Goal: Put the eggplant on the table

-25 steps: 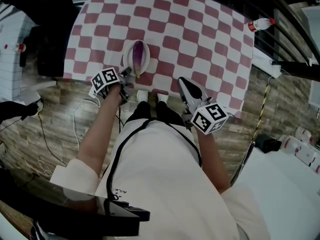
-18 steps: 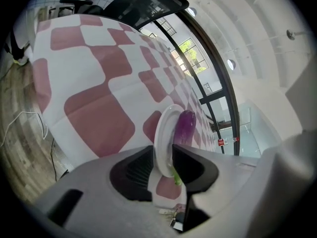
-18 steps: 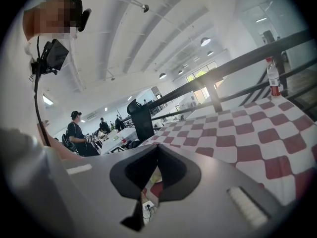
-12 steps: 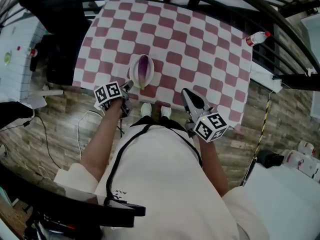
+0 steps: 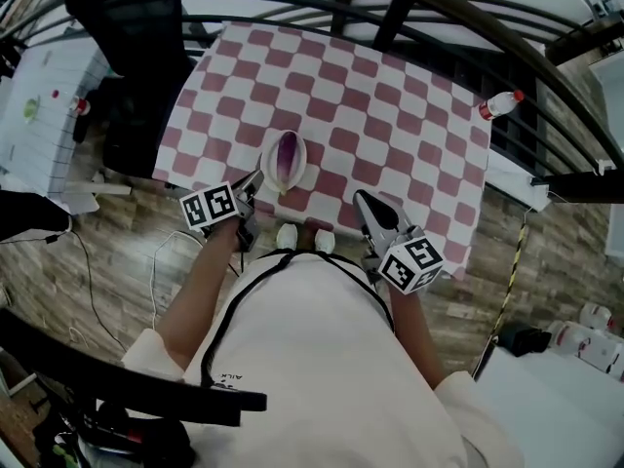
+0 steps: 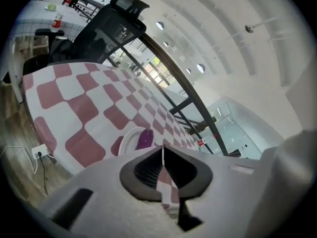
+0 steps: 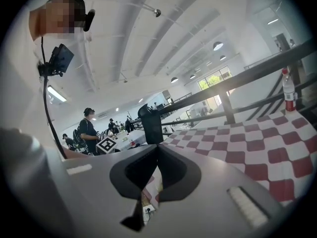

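We see the eggplant (image 5: 287,159) lying in a white dish (image 5: 300,174) on the checkered tabletop (image 5: 390,115), close to its near edge, so we judge the placing as good as done. Our left claw (image 5: 255,181) hangs just beside the dish with nothing between its jaws, which are closing, tips all but met. Our right claw (image 5: 363,200) is clenched on nothing and sits off to the side at the tabletop's edge, probably because this job needs only one hand.
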A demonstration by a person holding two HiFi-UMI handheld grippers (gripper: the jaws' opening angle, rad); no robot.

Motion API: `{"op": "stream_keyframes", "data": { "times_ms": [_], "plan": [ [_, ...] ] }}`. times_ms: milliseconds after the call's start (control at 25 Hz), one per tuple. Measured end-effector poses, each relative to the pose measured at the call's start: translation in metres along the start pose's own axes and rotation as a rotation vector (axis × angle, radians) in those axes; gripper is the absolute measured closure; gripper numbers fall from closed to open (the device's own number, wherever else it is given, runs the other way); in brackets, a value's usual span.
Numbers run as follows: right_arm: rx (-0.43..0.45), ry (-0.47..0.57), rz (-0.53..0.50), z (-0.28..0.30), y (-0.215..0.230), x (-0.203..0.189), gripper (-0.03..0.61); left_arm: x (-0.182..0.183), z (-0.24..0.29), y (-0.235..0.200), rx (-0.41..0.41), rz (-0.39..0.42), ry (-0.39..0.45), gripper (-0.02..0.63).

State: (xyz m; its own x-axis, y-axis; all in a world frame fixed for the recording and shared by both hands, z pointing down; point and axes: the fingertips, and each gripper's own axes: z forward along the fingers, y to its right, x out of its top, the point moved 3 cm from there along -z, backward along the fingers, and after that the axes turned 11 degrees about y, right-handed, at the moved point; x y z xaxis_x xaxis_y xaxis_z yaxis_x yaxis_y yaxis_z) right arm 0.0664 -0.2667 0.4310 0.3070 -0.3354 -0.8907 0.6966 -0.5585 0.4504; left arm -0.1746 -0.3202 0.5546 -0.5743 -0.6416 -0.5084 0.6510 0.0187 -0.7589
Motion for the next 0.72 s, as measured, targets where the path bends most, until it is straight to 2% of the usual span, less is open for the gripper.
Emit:
{"op": "stream_keyframes", "data": {
  "times_ms": [440, 720],
  "plan": [
    [0.06, 0.019, -0.02, 0.004, -0.017, 0.019, 0.571, 0.035, -0.027, 0.055, -0.098, 0.115, 0.113, 0.606],
    [0.07, 0.012, -0.042, 0.006, -0.02, 0.022, 0.571, 0.043, -0.041, 0.088, -0.178, 0.192, 0.155, 0.606]
  ]
}}
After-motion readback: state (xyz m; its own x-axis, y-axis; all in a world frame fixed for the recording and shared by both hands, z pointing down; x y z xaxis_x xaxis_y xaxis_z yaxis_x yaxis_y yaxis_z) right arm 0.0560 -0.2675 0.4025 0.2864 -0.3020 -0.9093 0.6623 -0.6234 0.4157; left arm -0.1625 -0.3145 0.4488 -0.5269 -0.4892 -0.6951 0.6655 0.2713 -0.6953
